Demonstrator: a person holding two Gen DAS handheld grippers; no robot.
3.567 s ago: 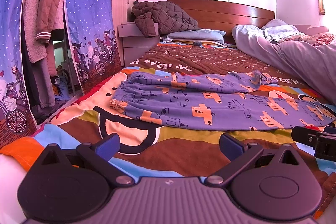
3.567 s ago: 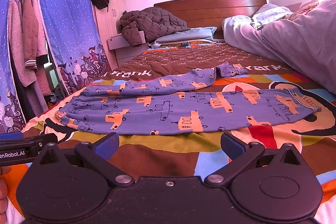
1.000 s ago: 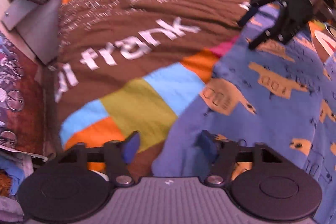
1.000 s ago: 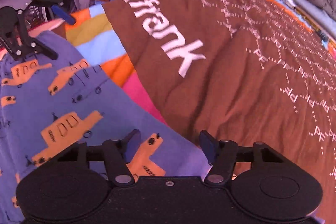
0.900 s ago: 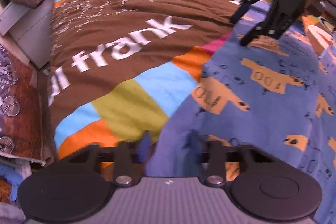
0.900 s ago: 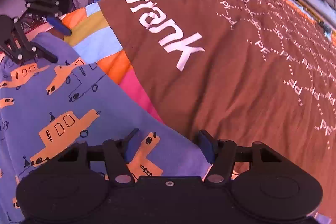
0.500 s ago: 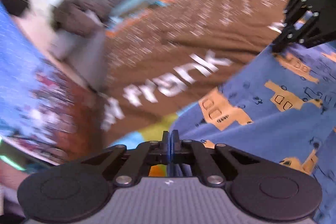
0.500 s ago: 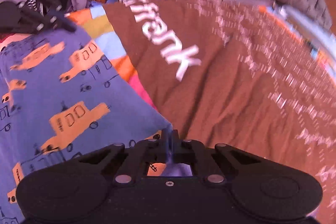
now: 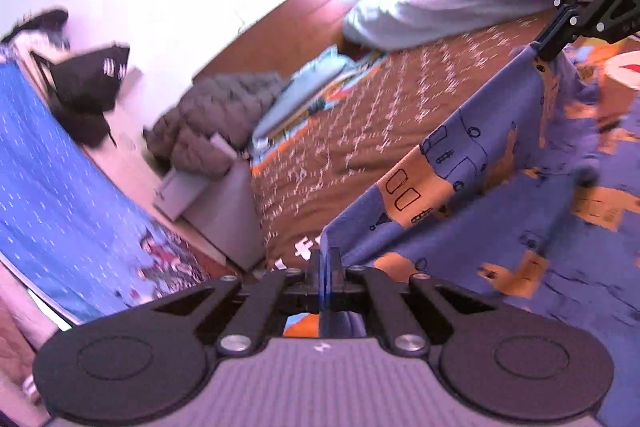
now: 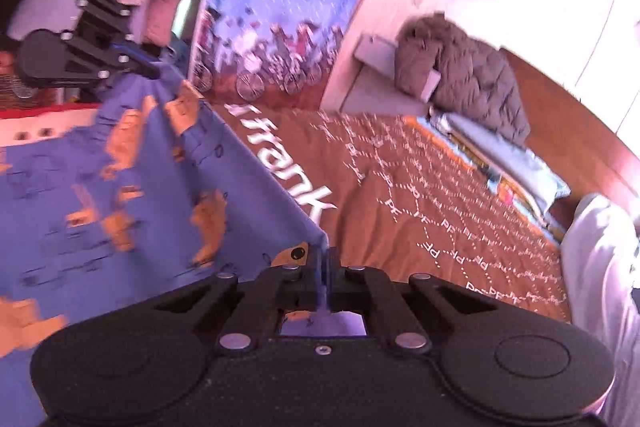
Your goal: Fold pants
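Lifted since before, taut blue pants [image 9: 500,187], both grippers [image 9: 326,259] clamped

Soft matt cloth pants [image 9: 500,195] (printed), glossy wooden headboard [image 9: 296,23], matt quilted jacket [image 10: 468,75].

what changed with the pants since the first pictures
Both grippers moved from the near side to the pants' far edge, and their jaws shut on it: left gripper, right gripper. That edge is now lifted off the bed. The jacket stayed put.
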